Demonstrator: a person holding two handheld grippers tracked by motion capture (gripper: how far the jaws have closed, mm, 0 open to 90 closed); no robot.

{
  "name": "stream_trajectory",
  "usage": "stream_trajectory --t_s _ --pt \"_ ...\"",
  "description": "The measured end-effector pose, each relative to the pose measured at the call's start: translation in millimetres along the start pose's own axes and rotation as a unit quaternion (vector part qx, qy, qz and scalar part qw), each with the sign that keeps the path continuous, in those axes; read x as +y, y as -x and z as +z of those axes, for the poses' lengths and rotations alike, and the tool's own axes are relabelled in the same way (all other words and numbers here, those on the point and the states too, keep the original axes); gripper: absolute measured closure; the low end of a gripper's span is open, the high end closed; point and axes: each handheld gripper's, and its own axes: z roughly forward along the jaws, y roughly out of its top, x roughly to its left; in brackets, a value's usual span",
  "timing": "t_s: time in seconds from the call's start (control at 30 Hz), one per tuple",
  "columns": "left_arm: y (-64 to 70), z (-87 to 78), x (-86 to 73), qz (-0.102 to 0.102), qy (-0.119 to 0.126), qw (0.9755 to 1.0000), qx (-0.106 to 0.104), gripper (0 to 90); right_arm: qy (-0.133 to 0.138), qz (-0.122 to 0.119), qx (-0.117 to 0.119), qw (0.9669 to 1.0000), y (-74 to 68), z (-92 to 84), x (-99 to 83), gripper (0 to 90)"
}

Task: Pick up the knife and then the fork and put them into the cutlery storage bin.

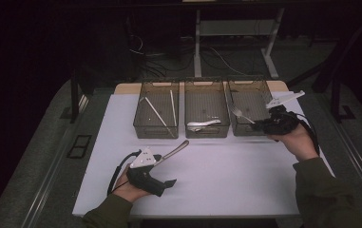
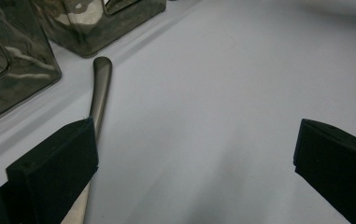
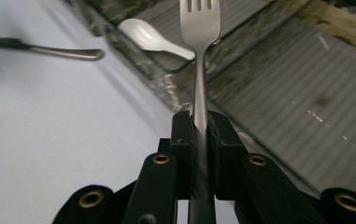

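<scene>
Cutlery sorting is progressing: my right hand-held gripper [image 3: 199, 135] is clamping a fork [image 3: 199, 28] over the right bin [image 1: 250, 124], while my left hand-held gripper [image 2: 189, 154], jaws spread, is leaving a utensil [image 2: 98, 93] on the desk [image 2: 222, 93].

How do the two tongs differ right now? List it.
The left tongs stand wide open and hold nothing; a grey metal handle lies on the white table beside one jaw. The right tongs are shut on a silver metal fork over the right-hand bin. Both have black jaws.
</scene>
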Motion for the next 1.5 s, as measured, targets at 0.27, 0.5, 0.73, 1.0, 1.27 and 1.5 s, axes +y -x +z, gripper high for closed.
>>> stream_trajectory --t_s 0.27,0.5,0.73,1.0,1.27,1.5 --pt "1.1 1.3 0.4 0.000 -0.004 1.0000 -0.005 0.0 -0.008 0.047 -0.037 0.9982 31.3 1.5 17.0 81.7" --pt "1.2 1.2 0.6 -0.001 -0.003 1.0000 -0.007 0.0 -0.020 0.070 -0.061 0.9955 53.0 13.9 30.8 81.7" --pt "1.5 2.4 0.8 -0.002 -0.003 0.9999 -0.012 0.0 -0.041 0.098 -0.076 0.9914 74.1 30.0 31.4 81.6" --pt "2.0 3.0 1.1 -0.002 -0.005 0.9999 -0.015 0.0 -0.078 0.118 -0.088 0.9860 85.5 49.2 26.2 81.5" --pt "1.8 3.1 1.1 -0.001 -0.005 0.9998 -0.018 0.0 -0.096 0.114 -0.094 0.9844 87.2 62.4 27.2 81.3" --pt "1.8 2.7 1.2 -0.001 -0.004 0.9998 -0.017 0.0 -0.087 0.111 -0.104 0.9845 86.8 64.1 28.1 73.8"
